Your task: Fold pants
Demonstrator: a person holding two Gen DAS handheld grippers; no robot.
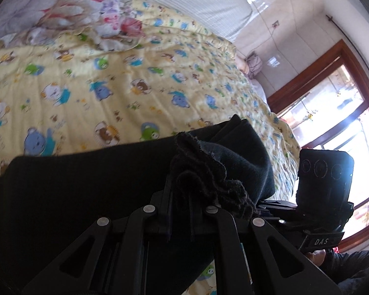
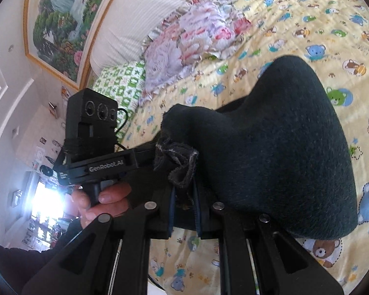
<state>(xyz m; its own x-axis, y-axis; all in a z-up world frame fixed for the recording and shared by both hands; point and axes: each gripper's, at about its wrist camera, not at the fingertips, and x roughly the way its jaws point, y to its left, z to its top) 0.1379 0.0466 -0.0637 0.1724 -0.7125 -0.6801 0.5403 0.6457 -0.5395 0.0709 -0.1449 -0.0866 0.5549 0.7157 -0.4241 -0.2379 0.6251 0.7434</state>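
Observation:
The dark, near-black pants [image 1: 91, 184] are held up over the yellow cartoon-print bed quilt [image 1: 140, 78]. My left gripper [image 1: 180, 196] is shut on a frayed hem edge of the pants, with cloth bunched over its fingers. My right gripper [image 2: 184, 191] is shut on another frayed hem edge, and the pants [image 2: 270, 152] drape in a thick fold to its right. Each view shows the other gripper close beside: the right gripper's body [image 1: 324, 179] in the left wrist view, the left gripper's body [image 2: 96, 142] with the hand on it in the right wrist view.
A floral pillow [image 2: 189, 44] and a green-checked pillow [image 2: 120, 86] lie at the head of the bed by the white headboard [image 2: 140, 12]. A framed landscape picture [image 2: 61, 24] hangs on the wall. A wood-framed window [image 1: 332, 103] stands past the bed's edge.

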